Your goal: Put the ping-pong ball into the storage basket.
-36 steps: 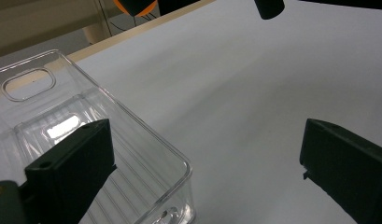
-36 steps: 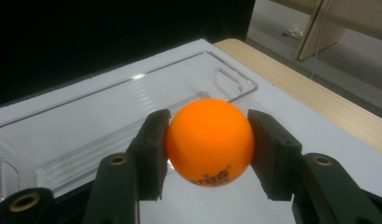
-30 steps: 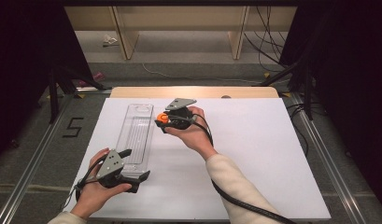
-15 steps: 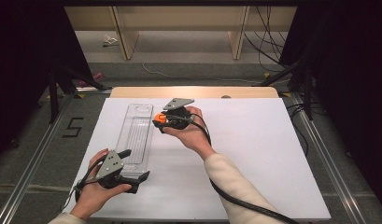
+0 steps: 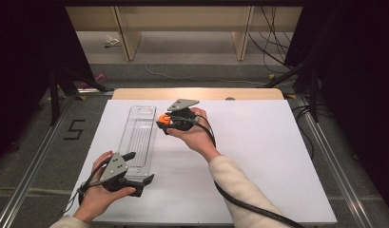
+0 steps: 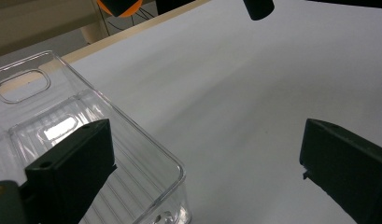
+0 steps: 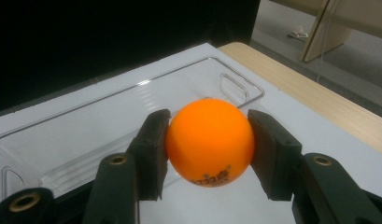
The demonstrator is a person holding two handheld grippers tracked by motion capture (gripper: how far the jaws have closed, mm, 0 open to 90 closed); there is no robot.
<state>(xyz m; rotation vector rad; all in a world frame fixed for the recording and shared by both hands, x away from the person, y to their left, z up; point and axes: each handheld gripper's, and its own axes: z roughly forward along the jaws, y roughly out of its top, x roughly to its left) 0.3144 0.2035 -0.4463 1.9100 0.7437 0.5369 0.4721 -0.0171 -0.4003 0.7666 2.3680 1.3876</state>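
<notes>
- We see our right claw holding an orange ball up in the air, just beside the long side of the clear tray.
- In the right gripper view, the two black pads press on the orange ball from both sides, so the claw is closed tight on it (the ball has small dark print near its bottom).
- Behind the ball in that view we see the clear tray lying flat on the white tabletop.
- The tray is long and thin, with a rounded hole at its far end.
- From above, it lies on the left part of the white tabletop, with its short ends pointing away from us and toward us.
- Our left claw rests low at the near end of the tray, and our left hand holds it from behind.
- In the left gripper view, the left claw is wide open with nothing pressed in it.
- One of its jaws sits over the near corner of the clear tray, and the other is over the bare white tabletop.
- At the top of that view we can see a bit of the orange ball, well apart from the left claw.
- Our right hand wraps the gripper from below, and a black cable runs along our pale sleeve.
</notes>
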